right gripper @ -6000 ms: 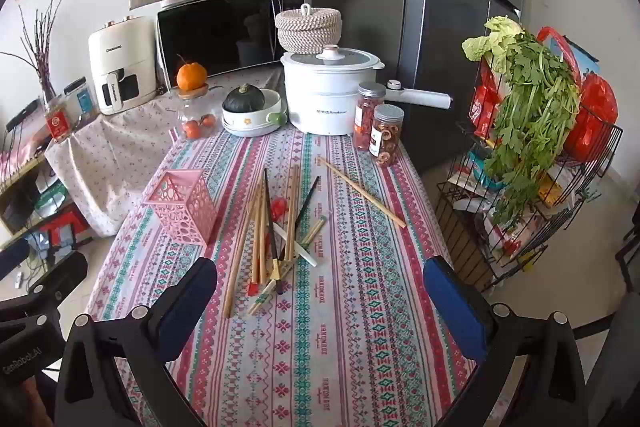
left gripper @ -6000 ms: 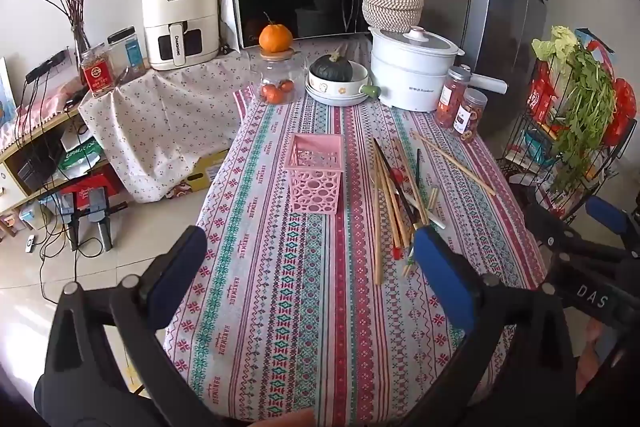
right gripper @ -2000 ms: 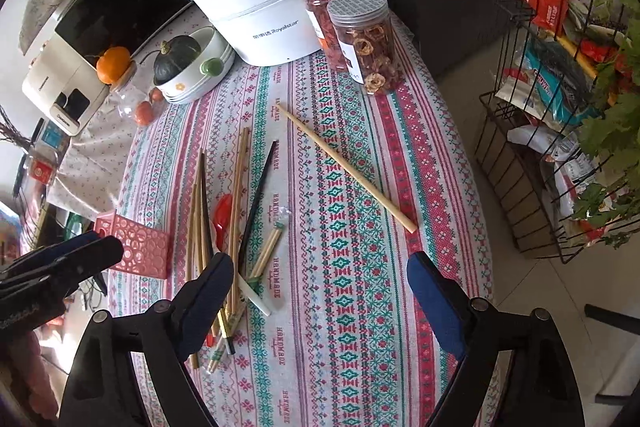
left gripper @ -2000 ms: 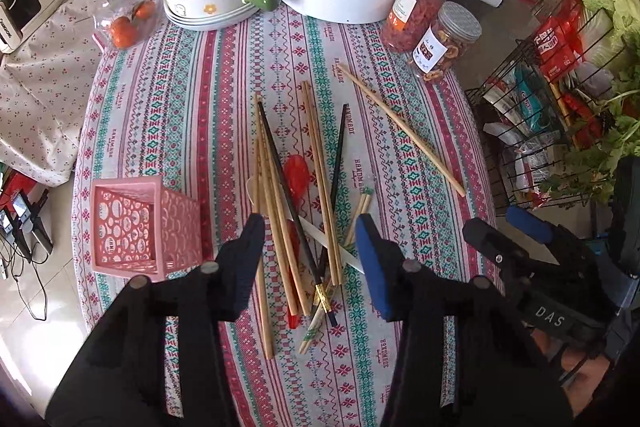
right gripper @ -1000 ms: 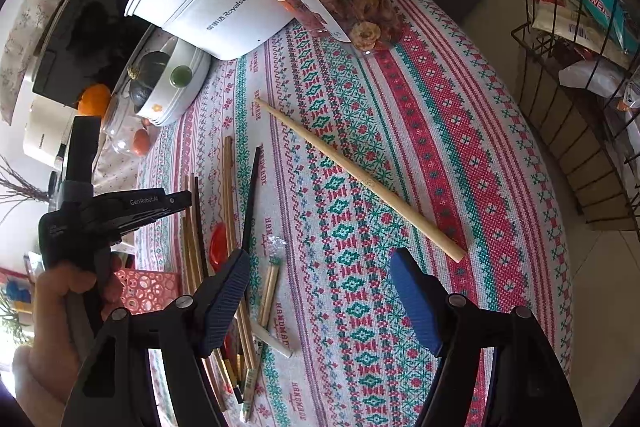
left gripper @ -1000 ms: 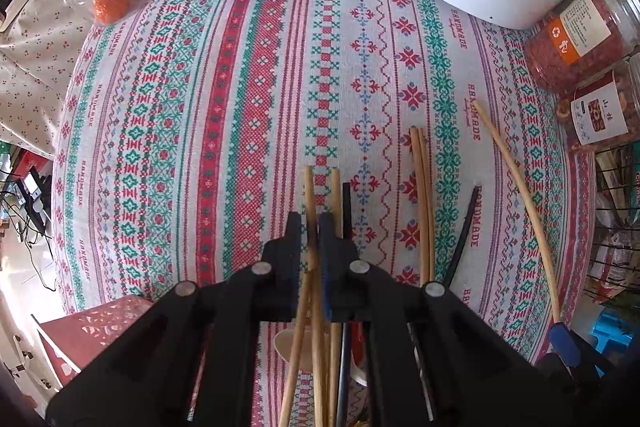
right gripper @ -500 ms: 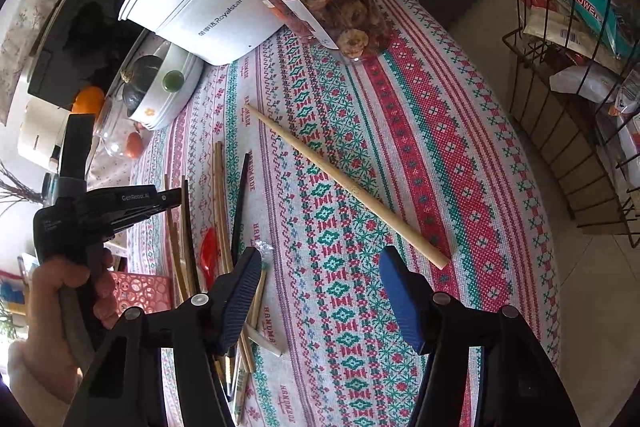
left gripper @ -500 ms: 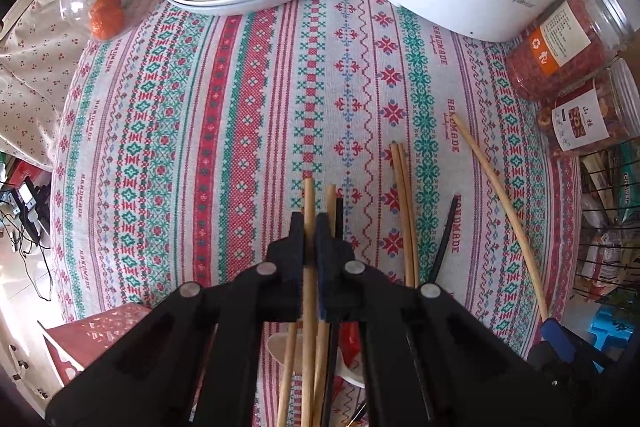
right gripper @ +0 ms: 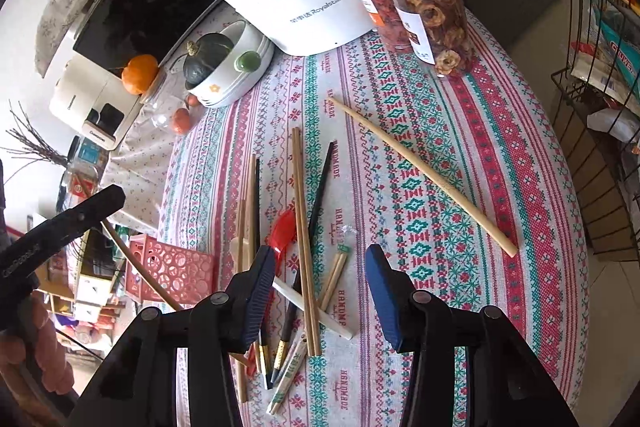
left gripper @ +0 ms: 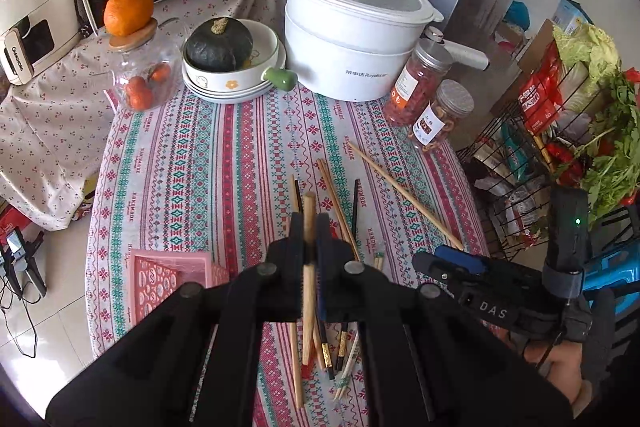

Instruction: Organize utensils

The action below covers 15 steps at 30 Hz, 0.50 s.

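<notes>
My left gripper [left gripper: 307, 227] is shut on a long wooden chopstick [left gripper: 308, 291] and holds it raised above the table, beside the pink perforated basket [left gripper: 160, 281]. In the right wrist view the held chopstick [right gripper: 140, 269] slants in front of the basket [right gripper: 172, 273]. Several wooden and black chopsticks, a red spoon [right gripper: 282, 229] and a white spoon lie in a pile [right gripper: 300, 227] mid-table. My right gripper [right gripper: 320, 291] is open and empty, low over the pile's near end. One long chopstick [right gripper: 424, 175] lies apart to the right.
A white cooking pot [left gripper: 352, 39], two snack jars [left gripper: 438, 117], a bowl with a dark squash [left gripper: 228, 55] and a glass jar under an orange [left gripper: 136, 67] stand at the table's far end. A wire rack with vegetables [left gripper: 560, 147] stands right of the table.
My left gripper has lifted the wooden chopstick off the pile and drawn back toward the pink basket. My right gripper has come down closer to the pile, still open.
</notes>
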Each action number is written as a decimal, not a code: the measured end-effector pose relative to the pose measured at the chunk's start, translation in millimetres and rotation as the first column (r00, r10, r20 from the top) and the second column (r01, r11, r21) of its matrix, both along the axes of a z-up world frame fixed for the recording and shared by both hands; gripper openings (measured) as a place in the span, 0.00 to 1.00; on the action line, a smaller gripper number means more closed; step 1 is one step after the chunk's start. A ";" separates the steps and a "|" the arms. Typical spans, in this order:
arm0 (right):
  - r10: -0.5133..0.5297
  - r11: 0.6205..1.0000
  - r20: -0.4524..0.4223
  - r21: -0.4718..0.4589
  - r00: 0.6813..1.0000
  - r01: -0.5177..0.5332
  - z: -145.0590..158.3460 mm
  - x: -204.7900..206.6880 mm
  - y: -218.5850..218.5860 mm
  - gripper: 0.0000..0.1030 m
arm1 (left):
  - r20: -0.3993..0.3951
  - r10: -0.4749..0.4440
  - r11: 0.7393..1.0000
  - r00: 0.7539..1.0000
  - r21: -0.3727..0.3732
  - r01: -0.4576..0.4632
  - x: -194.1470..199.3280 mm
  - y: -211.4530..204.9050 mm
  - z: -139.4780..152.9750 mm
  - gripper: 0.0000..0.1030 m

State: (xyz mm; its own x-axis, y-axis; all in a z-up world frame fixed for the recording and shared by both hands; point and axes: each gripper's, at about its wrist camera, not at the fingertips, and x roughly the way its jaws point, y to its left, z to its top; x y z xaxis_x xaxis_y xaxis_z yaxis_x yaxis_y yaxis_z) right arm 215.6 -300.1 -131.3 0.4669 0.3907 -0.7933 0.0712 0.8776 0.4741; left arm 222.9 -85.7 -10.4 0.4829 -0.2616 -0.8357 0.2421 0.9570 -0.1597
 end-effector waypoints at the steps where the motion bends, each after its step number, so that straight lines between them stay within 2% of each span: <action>1: 0.020 1.000 0.007 -0.018 1.000 -0.020 1.8 -1.3 7.0 0.44 | 0.021 -0.006 1.000 1.000 -0.016 0.007 -9.5 6.2 7.1 0.06; 4: 0.076 0.997 0.015 -0.023 0.997 -0.076 2.2 -0.5 25.5 0.40 | 0.085 -0.020 0.997 0.996 -0.067 0.026 -40.0 23.5 26.0 0.06; 10: 0.133 0.984 0.018 0.117 0.991 -0.134 -8.6 6.6 53.2 0.30 | 0.204 -0.027 0.993 0.979 -0.110 0.050 -93.8 55.7 47.7 0.06; 15: 0.164 0.966 0.011 0.199 0.986 -0.163 -22.7 19.1 74.5 0.22 | 0.267 0.008 0.988 0.964 -0.148 0.033 -115.5 82.0 30.2 0.06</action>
State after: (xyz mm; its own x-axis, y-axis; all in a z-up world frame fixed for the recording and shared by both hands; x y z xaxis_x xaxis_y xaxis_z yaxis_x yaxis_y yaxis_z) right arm 234.7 -225.7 -154.0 0.3789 0.6112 -0.6949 -0.0623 0.7660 0.6398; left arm 107.4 -3.7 19.7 0.6784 -0.3813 -0.6280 0.3068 0.9237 -0.2294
